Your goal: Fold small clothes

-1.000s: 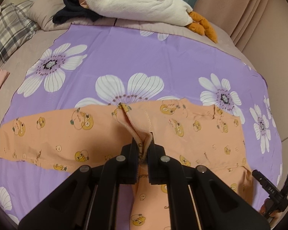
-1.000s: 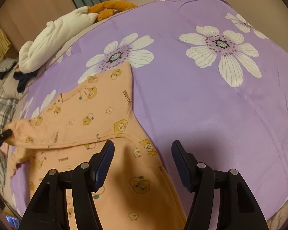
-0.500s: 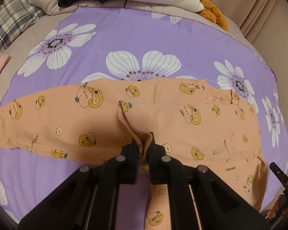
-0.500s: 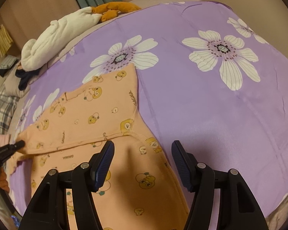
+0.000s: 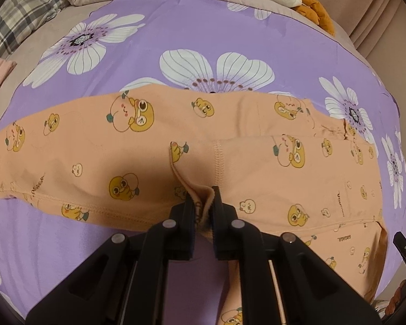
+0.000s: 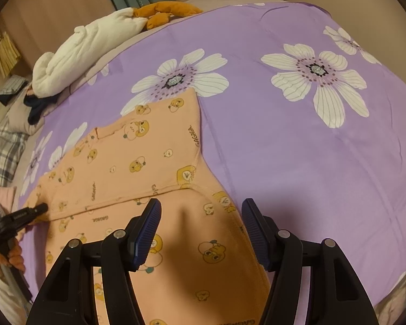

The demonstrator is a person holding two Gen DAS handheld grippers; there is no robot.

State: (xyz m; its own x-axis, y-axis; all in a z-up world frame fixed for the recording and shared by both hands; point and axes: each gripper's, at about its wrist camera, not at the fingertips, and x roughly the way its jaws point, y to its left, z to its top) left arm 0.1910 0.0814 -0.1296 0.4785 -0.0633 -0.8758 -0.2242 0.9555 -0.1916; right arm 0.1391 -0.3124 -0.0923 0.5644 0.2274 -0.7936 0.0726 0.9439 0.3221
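Now the left gripper is pinching the orange garment's edge, jaws just easing apart, so it should be laying the fold flat while the right gripper is hovering unclenched.

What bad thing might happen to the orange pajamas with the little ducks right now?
1. The left gripper pinches only a small bunched fold of the pajamas, and its jaws have just been opening a little, so the cloth may slip out early and land crooked.
2. The right gripper hangs open above the pajamas, holding nothing down, so a tug could drag them across the purple flowered sheet.
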